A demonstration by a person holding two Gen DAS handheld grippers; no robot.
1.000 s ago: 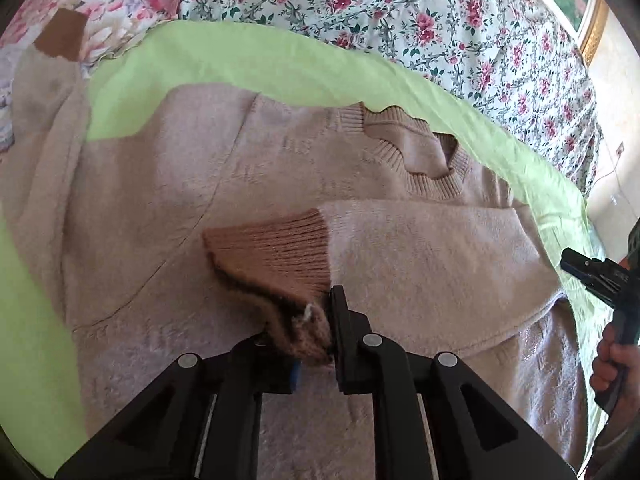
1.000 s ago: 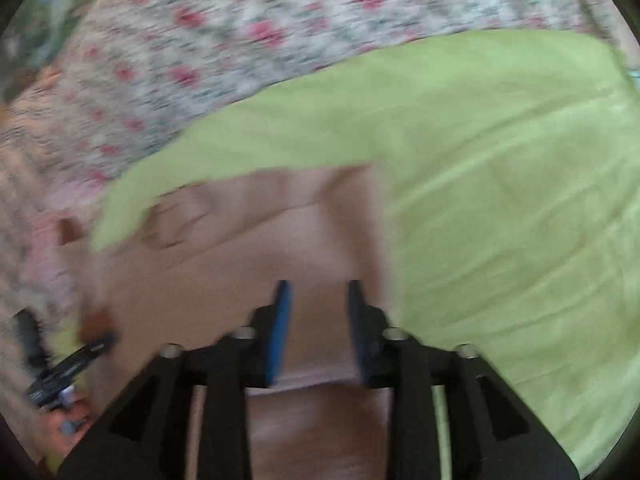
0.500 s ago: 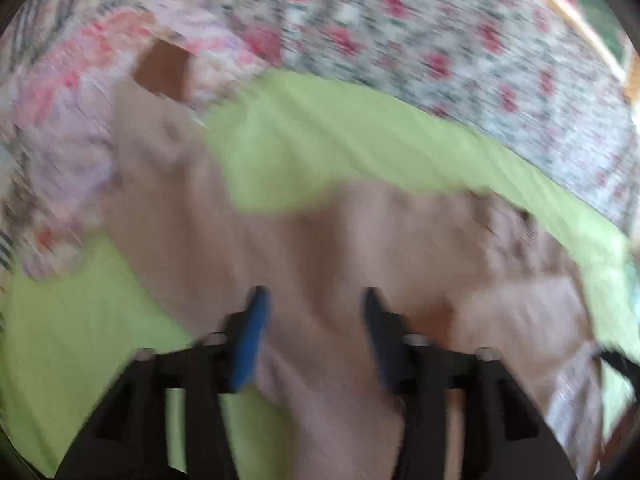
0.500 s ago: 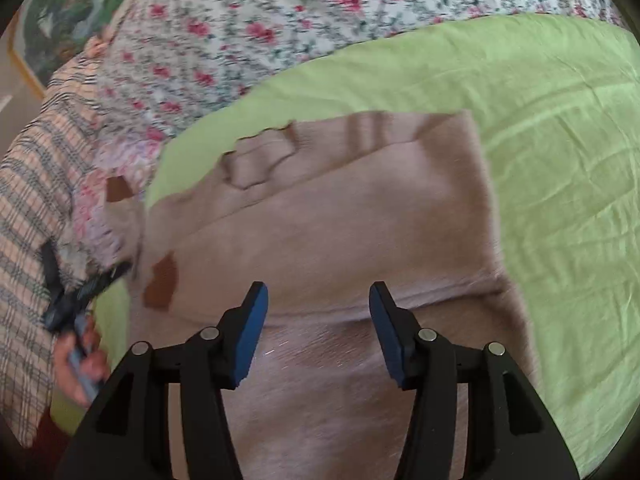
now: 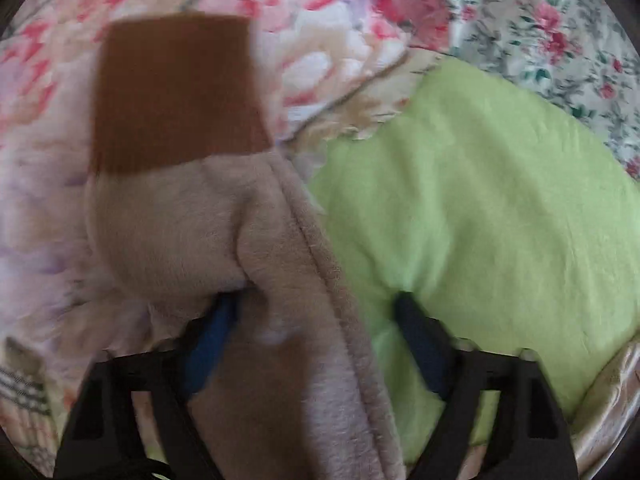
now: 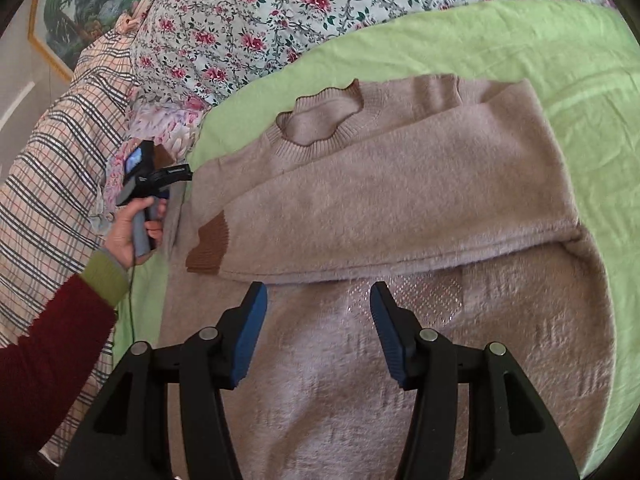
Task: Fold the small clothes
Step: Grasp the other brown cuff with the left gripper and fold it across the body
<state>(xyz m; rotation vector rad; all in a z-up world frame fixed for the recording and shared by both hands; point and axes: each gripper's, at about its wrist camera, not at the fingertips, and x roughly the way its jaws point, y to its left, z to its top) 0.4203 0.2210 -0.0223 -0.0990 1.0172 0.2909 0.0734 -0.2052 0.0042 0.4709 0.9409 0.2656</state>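
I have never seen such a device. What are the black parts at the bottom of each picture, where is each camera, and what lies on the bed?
There is no machine: a person holds a two-finger tool in each hand, and a camera on each tool looks forward along its black fingers. One picture comes from the left tool, the other from the right tool, which also shows the person's hand gripping the left one. On a green sheet over flowered bedding lies a beige sweater, one sleeve folded across its chest. The left tool is at the other sleeve, below its brown cuff; its jaws have just opened wide, then closed a little, with the sleeve between them but apparently not clamped. The right tool is open above the sweater and holds nothing.
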